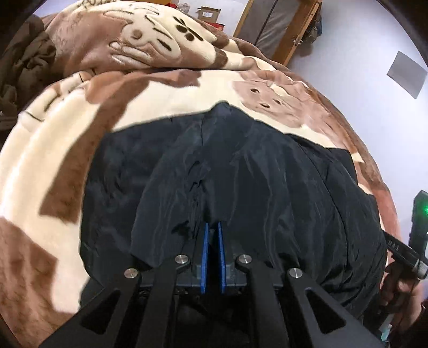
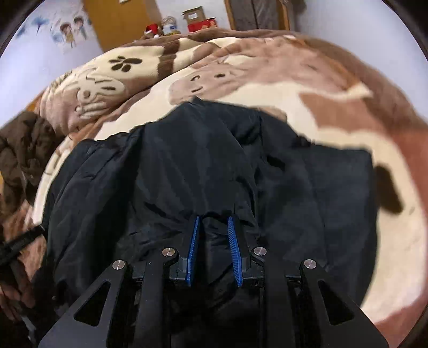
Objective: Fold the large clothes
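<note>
A large black jacket [image 1: 240,171] lies spread on a brown and cream fleece blanket [image 1: 67,139]. My left gripper [image 1: 213,226] is shut on a fold of the jacket at its near edge, blue pads almost together with fabric pinched between them. In the right wrist view the same black jacket [image 2: 187,166] fills the middle. My right gripper [image 2: 213,220] has its blue pads closed on a thicker bunch of the jacket's near edge. The right gripper's body [image 1: 412,241] shows at the right edge of the left wrist view.
The blanket [image 2: 334,120] covers a bed. A dark brown garment [image 2: 24,150] lies bunched at the left of the bed. Boxes and jars [image 2: 198,17] stand beyond the bed by a wooden door [image 2: 120,21]. Pale walls surround the bed.
</note>
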A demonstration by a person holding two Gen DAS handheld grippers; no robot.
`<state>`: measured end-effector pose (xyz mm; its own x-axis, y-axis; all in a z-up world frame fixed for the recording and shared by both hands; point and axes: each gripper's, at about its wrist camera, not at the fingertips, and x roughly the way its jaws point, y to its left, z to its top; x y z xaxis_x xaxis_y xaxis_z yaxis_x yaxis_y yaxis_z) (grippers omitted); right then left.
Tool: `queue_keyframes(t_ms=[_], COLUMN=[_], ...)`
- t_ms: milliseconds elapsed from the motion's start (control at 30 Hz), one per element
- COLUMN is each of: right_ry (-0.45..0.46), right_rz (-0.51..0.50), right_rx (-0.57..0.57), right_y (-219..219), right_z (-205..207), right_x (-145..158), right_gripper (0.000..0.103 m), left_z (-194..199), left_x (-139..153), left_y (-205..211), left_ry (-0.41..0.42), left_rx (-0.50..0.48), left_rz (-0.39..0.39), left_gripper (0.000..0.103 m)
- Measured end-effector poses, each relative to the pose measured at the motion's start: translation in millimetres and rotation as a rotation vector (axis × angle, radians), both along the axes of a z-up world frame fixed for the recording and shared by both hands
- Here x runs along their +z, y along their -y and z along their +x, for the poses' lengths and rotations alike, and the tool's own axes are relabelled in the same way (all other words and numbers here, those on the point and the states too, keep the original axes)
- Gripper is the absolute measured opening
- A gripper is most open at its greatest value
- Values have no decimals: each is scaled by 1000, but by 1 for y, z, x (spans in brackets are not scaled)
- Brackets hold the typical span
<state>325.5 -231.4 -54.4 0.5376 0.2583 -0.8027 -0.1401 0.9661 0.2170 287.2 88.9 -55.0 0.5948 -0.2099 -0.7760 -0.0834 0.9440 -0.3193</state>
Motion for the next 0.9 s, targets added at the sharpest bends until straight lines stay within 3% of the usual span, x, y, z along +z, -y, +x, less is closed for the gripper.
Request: queue_keyframes(t_ms=[100,200,300,367,467,567,733,900], right_ry=[30,132,160,126,2,7,46,45], right_rz=[-2,74,103,46,-35,72,53,56], right_rx=[-19,53,149,223,185,131,117,111], right_y=[-1,-19,-49,-72,-72,-45,-45,-45], right_z=[-9,-20,-24,-23,-10,-7,-12,-18], right_x=[25,71,88,70,18,-13,-27,8], right_gripper=[23,23,23,23,23,19,16,17], left_z=[-16,-15,0,9,20,18,18,9], left_x=[13,36,49,42,14,-5,-23,-5], left_y=[0,-5,-2,0,0,-7,-1,-5], left_ry=[28,89,127,110,35,29,38,14], left_rx=[-4,1,-2,-9,-2,2,-3,8], left_rz=[2,-3,16,28,64,31,67,49], left_gripper=[8,8,8,8,8,8,8,8])
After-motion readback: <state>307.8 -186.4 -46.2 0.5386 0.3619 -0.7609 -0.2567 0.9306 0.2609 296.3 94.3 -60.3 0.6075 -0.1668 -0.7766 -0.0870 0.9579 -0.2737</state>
